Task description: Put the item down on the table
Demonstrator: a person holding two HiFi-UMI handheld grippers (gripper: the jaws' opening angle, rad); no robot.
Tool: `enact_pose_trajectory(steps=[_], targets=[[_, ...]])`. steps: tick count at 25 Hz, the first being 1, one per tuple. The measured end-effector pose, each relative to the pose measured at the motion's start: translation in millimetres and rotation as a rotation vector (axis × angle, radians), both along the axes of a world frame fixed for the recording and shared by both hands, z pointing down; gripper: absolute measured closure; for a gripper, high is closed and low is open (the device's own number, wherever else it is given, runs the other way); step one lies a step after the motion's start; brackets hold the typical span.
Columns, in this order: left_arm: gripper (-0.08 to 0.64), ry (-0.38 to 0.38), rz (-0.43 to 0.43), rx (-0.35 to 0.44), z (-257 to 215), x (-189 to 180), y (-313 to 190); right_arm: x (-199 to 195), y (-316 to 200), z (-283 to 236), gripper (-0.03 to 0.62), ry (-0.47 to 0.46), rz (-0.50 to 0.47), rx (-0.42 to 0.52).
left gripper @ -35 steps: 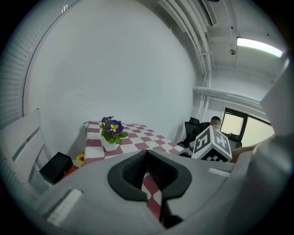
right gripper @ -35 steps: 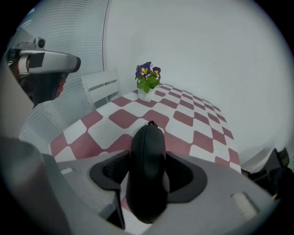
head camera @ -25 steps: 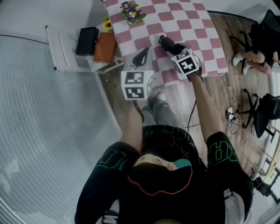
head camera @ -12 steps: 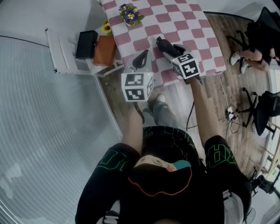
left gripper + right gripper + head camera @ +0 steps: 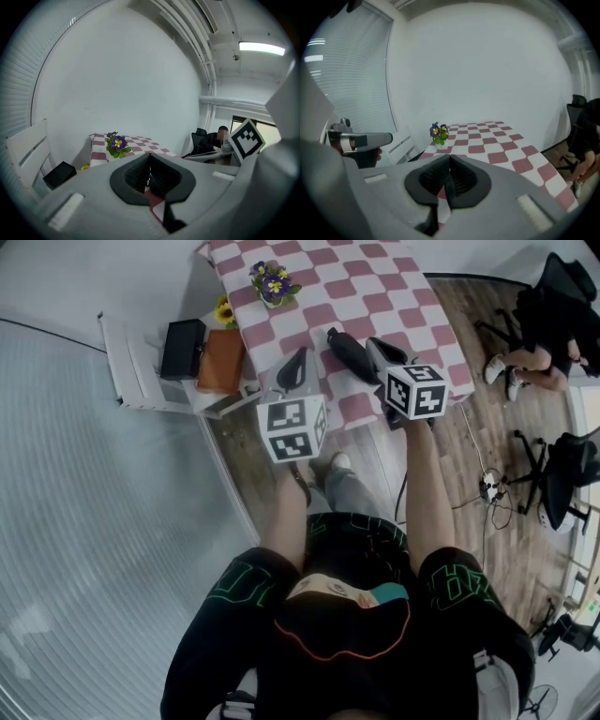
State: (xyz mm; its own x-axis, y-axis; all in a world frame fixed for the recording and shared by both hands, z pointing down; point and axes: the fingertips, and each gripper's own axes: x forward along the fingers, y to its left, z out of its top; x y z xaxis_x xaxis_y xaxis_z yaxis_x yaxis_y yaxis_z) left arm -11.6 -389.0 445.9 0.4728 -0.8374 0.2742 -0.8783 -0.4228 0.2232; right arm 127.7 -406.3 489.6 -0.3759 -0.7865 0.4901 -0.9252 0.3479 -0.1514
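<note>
A black elongated item (image 5: 341, 351) lies on the pink-and-white checked table (image 5: 394, 287), near its front edge. My right gripper (image 5: 382, 354) is just right of it, a little apart, shut with nothing between its pads; in the right gripper view (image 5: 449, 174) the jaws are pressed together. My left gripper (image 5: 292, 369) hangs at the table's front left corner, off the item. In the left gripper view (image 5: 150, 174) it is shut and empty. Neither gripper view shows the item.
A pot of purple flowers (image 5: 272, 282) stands at the table's far left. A white bench (image 5: 131, 357) left of the table carries a black box (image 5: 184, 332) and a brown bag (image 5: 223, 345). A seated person (image 5: 539, 343), office chairs and cables (image 5: 492, 486) are on the right.
The right gripper held the black item over the table. It has let go, the item now lies on the cloth, and the gripper has drawn back to the right with its jaws shut.
</note>
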Motion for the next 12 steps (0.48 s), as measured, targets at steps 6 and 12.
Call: enact_pose_trajectory(steps=[6, 12], targets=[[0.551, 0.054, -0.004, 0.078, -37, 5, -12, 11, 2, -48, 0.588, -0.058, 0.031, 0.100], [0.551, 0.067, 0.031, 0.173, -87, 15, -21, 36, 7, -89, 0.588, -0.070, 0.069, 0.195]])
